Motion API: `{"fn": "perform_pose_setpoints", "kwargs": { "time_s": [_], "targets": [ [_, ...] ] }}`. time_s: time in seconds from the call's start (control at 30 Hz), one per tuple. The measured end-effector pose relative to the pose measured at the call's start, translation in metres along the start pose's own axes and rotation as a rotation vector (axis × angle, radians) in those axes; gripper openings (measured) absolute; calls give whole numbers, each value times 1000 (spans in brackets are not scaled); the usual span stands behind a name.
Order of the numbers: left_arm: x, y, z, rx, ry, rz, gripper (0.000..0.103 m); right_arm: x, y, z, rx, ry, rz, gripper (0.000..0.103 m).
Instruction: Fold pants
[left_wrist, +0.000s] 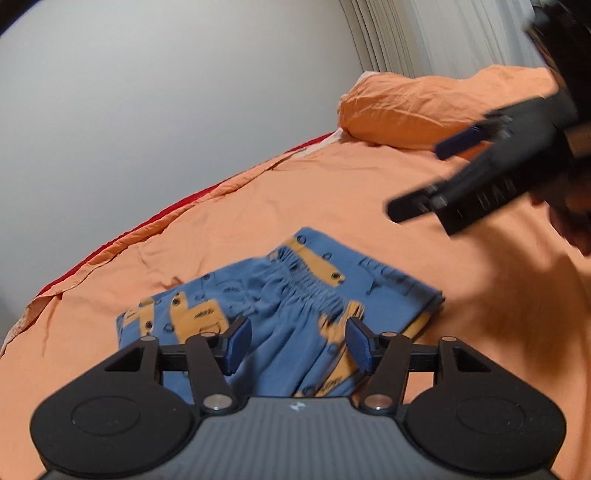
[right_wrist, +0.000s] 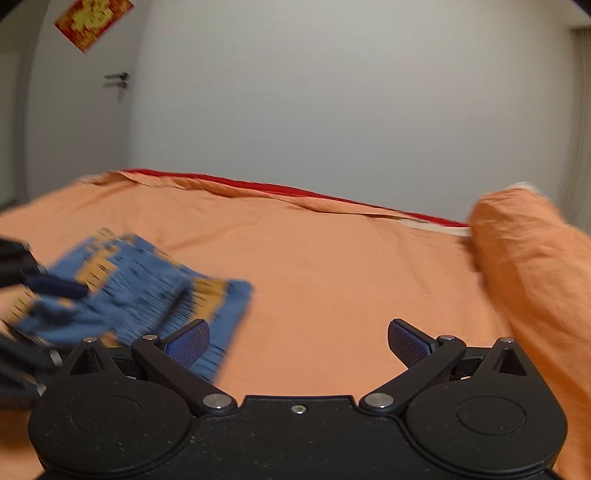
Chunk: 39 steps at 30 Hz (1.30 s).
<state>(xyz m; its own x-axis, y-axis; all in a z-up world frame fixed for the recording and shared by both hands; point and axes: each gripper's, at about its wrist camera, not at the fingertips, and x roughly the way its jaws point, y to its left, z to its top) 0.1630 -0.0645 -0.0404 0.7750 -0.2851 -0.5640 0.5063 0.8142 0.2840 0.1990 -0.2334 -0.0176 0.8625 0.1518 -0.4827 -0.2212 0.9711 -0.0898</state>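
Blue pants (left_wrist: 280, 306) with a yellow print lie folded into a compact stack on the orange bed sheet (left_wrist: 314, 192). My left gripper (left_wrist: 297, 343) is open, just above the near edge of the pants, holding nothing. My right gripper (right_wrist: 297, 345) is open and empty over bare sheet, to the right of the pants (right_wrist: 147, 291), which look blurred in the right wrist view. The right gripper also shows in the left wrist view (left_wrist: 424, 177), raised above the bed at the upper right. The left gripper's fingers (right_wrist: 55, 286) show at the left edge of the right wrist view.
An orange pillow (left_wrist: 424, 107) lies at the head of the bed, also in the right wrist view (right_wrist: 532, 251). A red layer (right_wrist: 295, 190) shows along the far bed edge by the wall. Curtains (left_wrist: 424, 33) hang behind the pillow. A door with a red paper sign (right_wrist: 92, 18) stands far left.
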Motion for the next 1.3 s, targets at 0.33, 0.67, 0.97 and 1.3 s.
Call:
{"fn": "perform_pose_setpoints", "kwargs": {
  "time_s": [0.33,0.67,0.97,1.3],
  "targets": [
    [5,9,-3,-1,39,-48,23,94,25,39,184,219,406,48],
    [-16,28,16,-126,-30,-156,5,67,7,48,265,153,396,6],
    [10,7,15,-85,25,-224,5,55,-7,41,219,215,276,6],
    [-24,68,-7,-388,-64,-169,67,42,2,21,170,192,134,33]
  ]
}}
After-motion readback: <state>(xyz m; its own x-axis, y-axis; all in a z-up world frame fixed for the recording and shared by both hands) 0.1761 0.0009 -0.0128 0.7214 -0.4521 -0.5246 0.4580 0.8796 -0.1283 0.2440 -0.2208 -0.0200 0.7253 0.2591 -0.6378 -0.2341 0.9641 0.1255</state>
